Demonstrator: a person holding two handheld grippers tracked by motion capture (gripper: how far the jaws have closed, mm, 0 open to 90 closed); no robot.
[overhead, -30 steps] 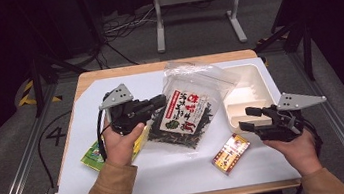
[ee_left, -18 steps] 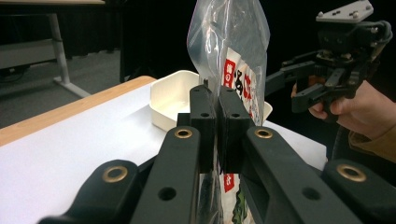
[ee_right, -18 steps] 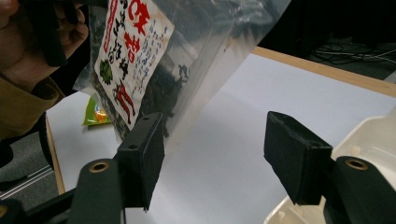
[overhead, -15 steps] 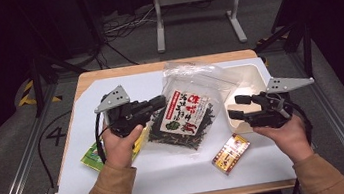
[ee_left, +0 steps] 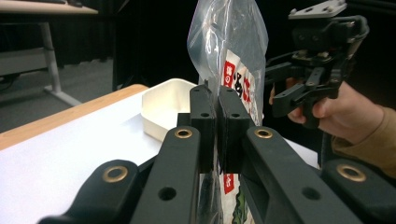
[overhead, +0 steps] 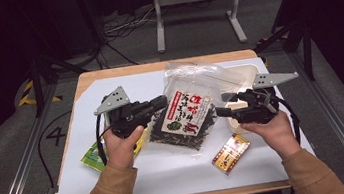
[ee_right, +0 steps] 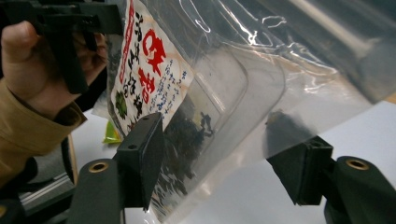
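A clear plastic bag [overhead: 187, 112] with a red-and-white label and dark dried seaweed inside is held up off the white table top. My left gripper [overhead: 163, 99] is shut on the bag's left edge; in the left gripper view its jaws [ee_left: 215, 93] pinch the film of the bag [ee_left: 229, 37]. My right gripper [overhead: 222, 112] is at the bag's right edge and stands open. In the right gripper view its jaws [ee_right: 219, 149] straddle the bag [ee_right: 210, 70], one in front of the film and one behind it, with neither pad pressing.
A white container [overhead: 245, 74] stands on the table behind the right gripper. A small yellow-and-red box [overhead: 230, 153] lies near the front edge, and a green packet [overhead: 92, 155] lies under the left hand. Dark floor and metal frames surround the table [overhead: 170, 178].
My right hand has moved left and upward, away from the small box, to the bag's right edge. The left hand and the bag have stayed put.
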